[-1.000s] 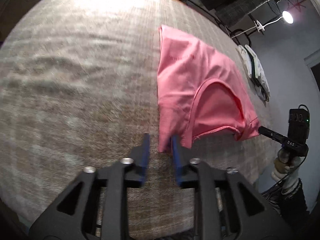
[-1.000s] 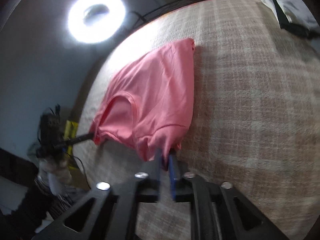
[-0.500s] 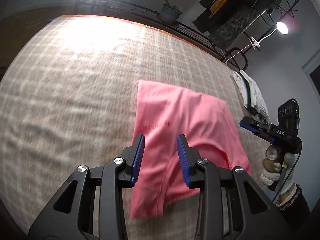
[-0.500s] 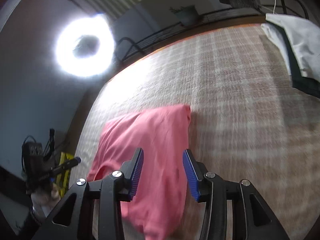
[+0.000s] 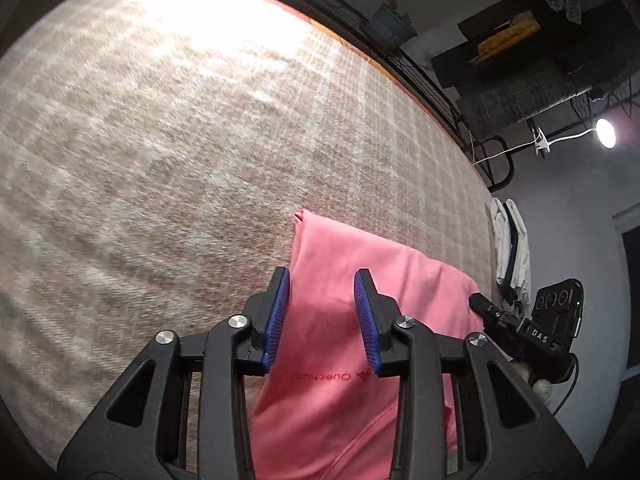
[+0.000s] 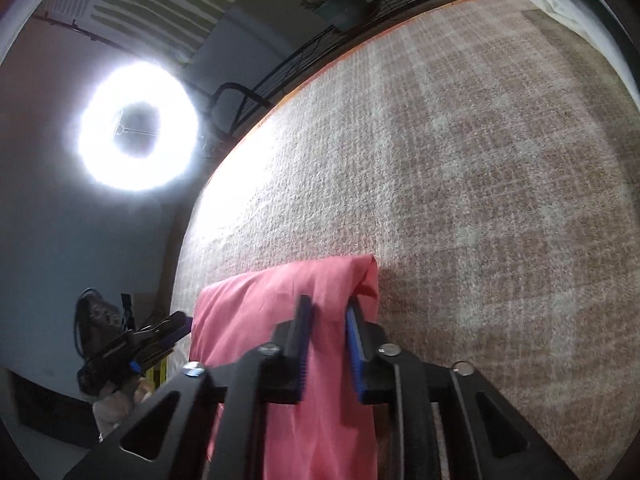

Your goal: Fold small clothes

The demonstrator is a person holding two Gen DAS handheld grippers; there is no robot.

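Pink shirt (image 5: 360,360) lies folded on the woven mat (image 5: 160,160), directly beneath both our grippers, its long axis running away from them. Left gripper (image 5: 321,316) stands released; right gripper (image 6: 328,340), just closing, grips nothing.

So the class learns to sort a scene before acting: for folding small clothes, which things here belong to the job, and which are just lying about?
Belongs to the job:
pink top
checked cover it lies on

Just lying about:
pale clothes at the cover's edge
potted plant
ring light
small lamp
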